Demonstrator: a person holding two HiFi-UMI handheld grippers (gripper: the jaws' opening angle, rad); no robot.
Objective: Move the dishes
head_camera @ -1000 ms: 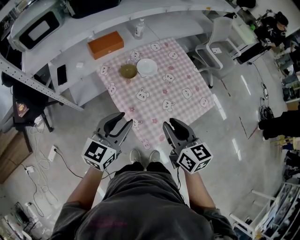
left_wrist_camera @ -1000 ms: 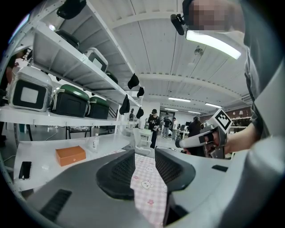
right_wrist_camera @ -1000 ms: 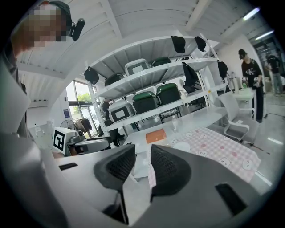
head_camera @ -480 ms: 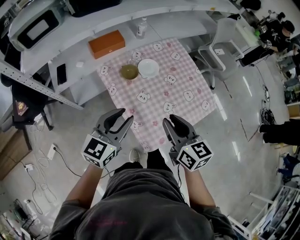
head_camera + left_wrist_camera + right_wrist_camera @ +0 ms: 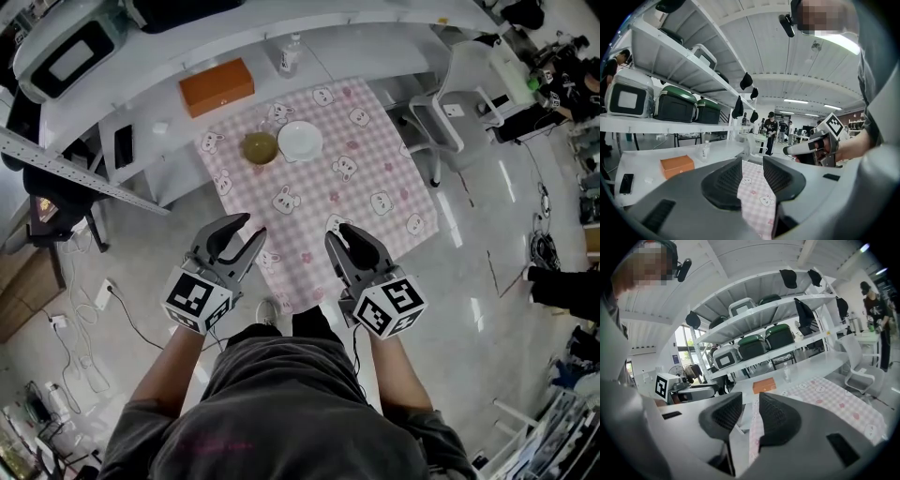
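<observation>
Pink cloth [image 5: 319, 202]: olive bowl [image 5: 259, 146], white bowl [image 5: 299, 141] side by side, far end.
Left gripper [image 5: 242, 234]: spread, empty, near edge.
Right gripper [image 5: 339, 240]: slightly apart, empty.
Tip: reach forward, pinch rims squarely.

Bare cloth [image 5: 323, 220] lies open up to brown bowl [image 5: 260, 147] and white bowl [image 5: 300, 141].

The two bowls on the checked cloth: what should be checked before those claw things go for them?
1. Is the left hand-held gripper open, with nothing between its jaws: ok.
2. Is the right hand-held gripper open, with nothing between its jaws: ok.
3. Are the brown bowl and the white bowl upright on the checked cloth: ok.
4. Are both hand-held grippers near the bowls: not ok; they hang at the cloth's near edge, the bowls sit at its far end.
5. Are the bowls touching each other: cannot tell.
</observation>
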